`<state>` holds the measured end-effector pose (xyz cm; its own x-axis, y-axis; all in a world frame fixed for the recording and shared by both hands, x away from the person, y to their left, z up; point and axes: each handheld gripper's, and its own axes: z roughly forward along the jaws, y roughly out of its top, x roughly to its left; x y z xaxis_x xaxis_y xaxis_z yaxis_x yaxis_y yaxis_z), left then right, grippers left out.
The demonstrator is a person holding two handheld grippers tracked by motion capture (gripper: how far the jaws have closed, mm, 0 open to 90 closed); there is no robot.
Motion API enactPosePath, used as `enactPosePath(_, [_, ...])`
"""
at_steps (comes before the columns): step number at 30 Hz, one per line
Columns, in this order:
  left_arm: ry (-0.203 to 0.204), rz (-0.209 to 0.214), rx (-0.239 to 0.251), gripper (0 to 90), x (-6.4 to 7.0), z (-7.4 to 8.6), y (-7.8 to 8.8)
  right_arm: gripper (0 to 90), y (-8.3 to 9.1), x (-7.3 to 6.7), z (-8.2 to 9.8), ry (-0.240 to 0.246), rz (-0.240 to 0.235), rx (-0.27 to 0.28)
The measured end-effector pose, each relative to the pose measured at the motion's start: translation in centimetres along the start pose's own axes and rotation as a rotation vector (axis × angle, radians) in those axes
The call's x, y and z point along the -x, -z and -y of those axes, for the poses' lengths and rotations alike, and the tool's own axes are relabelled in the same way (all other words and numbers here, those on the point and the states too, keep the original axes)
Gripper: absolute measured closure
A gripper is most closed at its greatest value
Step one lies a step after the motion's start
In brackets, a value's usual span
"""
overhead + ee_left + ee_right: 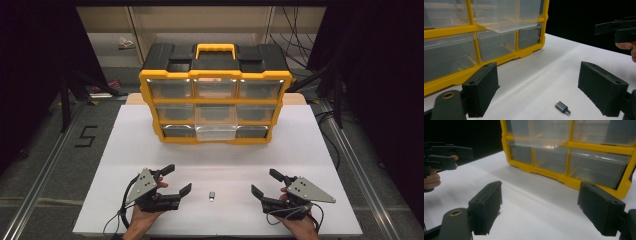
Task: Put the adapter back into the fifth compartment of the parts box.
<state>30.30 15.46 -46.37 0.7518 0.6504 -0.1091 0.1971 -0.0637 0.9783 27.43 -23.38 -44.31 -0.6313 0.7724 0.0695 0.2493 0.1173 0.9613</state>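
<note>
The small grey adapter is too tiny to read in detail; it lies on the white table between the left gripper and right gripper, both spread wide and holding nothing. Behind stands a yellow drawer organizer with its bottom middle drawer pulled out, dark curtains on both sides.

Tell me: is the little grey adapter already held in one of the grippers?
No. The adapter lies loose on the white table between the open left gripper and the open right gripper.
</note>
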Motion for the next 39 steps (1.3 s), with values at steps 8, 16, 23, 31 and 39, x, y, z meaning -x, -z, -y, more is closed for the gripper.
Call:
enactPosePath(8, [0.0,0.006,0.003,16.1,0.1,0.0,0.1,20.7,-0.1,-0.2,-0.1,0.012,0.0,-0.007])
enactPosePath(16, [-0.005,0.01,0.002,16.2,0.1,0.0,0.0,20.9,-0.5,-0.7,-0.2,0.037,-0.007,-0.015])
enactPosePath(23, [-0.006,0.009,0.003,16.4,0.1,0.0,0.0,20.8,-1.3,-1.5,-0.7,0.061,-0.059,-0.061])
enactPosePath(31, [-0.011,0.009,0.002,16.6,0.2,0.0,0.0,20.7,-3.0,-2.7,-0.5,0.105,-0.129,-0.172])
enactPosePath(39, [-0.009,0.008,0.004,16.8,0.2,0.0,0.0,21.2,-4.2,-3.2,-0.4,0.112,-0.152,-0.229])
